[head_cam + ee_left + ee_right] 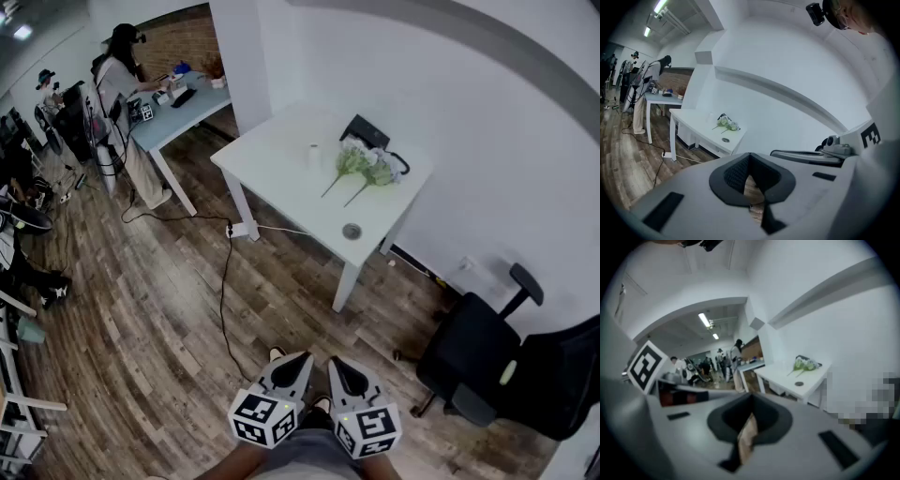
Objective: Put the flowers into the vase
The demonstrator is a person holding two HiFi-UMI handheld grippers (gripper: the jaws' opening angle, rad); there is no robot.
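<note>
Two white-and-green flower stems (361, 167) lie on the white table (281, 173) against the wall. A small white cylinder (313, 154), maybe the vase, stands just left of them. Both grippers are far from the table, low in the head view above the wooden floor. My left gripper (298, 360) and right gripper (338, 365) sit side by side, both shut with nothing between the jaws. The left gripper view shows the shut left gripper (750, 160) and the distant flowers (727, 123). In the right gripper view the right gripper (751, 401) is shut, with the flowers (806, 364) far off.
A black box with a cable (367, 132) sits behind the flowers, and a round grommet (352, 231) near the table's front edge. A black office chair (469, 361) stands right. A cable (223, 291) and power strip (241, 230) lie on the floor. A person (117, 80) works at another table (183, 111).
</note>
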